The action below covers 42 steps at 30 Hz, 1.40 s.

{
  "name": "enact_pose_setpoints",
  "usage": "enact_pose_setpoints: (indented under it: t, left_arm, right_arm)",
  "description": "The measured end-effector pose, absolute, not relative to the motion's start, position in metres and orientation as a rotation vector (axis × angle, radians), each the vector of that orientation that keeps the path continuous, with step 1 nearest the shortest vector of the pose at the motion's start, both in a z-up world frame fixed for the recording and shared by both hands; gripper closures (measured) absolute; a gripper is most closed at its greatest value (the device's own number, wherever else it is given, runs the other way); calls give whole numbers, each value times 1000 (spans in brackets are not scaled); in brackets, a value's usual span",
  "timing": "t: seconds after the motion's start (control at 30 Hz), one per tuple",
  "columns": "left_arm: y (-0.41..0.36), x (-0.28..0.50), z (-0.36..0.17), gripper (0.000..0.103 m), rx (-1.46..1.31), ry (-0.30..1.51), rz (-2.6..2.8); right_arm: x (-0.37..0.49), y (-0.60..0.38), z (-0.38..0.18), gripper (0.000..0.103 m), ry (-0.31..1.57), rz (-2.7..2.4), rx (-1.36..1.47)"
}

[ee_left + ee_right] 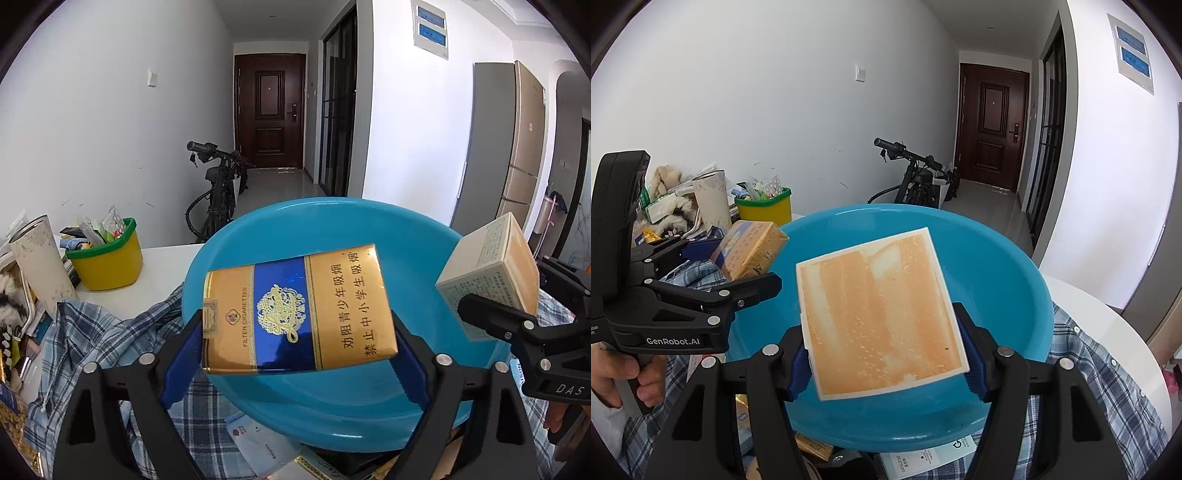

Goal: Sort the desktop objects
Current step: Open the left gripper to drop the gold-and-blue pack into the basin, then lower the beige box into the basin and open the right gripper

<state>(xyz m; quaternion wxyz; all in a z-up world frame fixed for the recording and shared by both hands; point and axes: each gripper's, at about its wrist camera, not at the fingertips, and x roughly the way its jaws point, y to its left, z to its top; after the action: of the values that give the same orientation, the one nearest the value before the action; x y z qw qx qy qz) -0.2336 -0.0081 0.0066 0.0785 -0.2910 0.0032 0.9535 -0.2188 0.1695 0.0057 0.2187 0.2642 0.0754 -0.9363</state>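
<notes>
Printed on the gold-and-blue cigarette pack [299,310]: "FILTER CIGARETTES", plus "劝阻青少年吸烟" and "禁止中小学生吸烟". Beside that pack, lettered on the right gripper [448,295]: "DAS". Marked on the left gripper [748,264]: "GenRobot.AI". Below the blue basin [1008,266], on a leaflet [923,459]: "GENLESE".

It was a lived-in home, an apartment by the look of it. A dark wooden entry door [270,110] closed a tiled hallway where a bicycle [216,184] was parked, a tall refrigerator [509,144] stood by the wall, and household clutter crowded the white table [162,266].
</notes>
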Motion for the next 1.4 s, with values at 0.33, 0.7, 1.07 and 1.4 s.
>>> enact_pose_setpoints:
  t: [0.33,0.7,1.07,1.4]
  left_arm:
    - [-10,-240,-1,0,-928,21,2879]
    - [-12,-241,-3,0,-935,15,2887]
    - [-12,-241,-5,0,-939,48,2905]
    - [-11,-239,-4,0,-925,55,2909]
  right_arm:
    - [-219,171,6,38,207,-2604,731]
    - [-221,175,3,38,188,-2599,738]
    - [-222,176,3,38,179,-2595,749]
    - [-222,176,1,38,177,-2599,756]
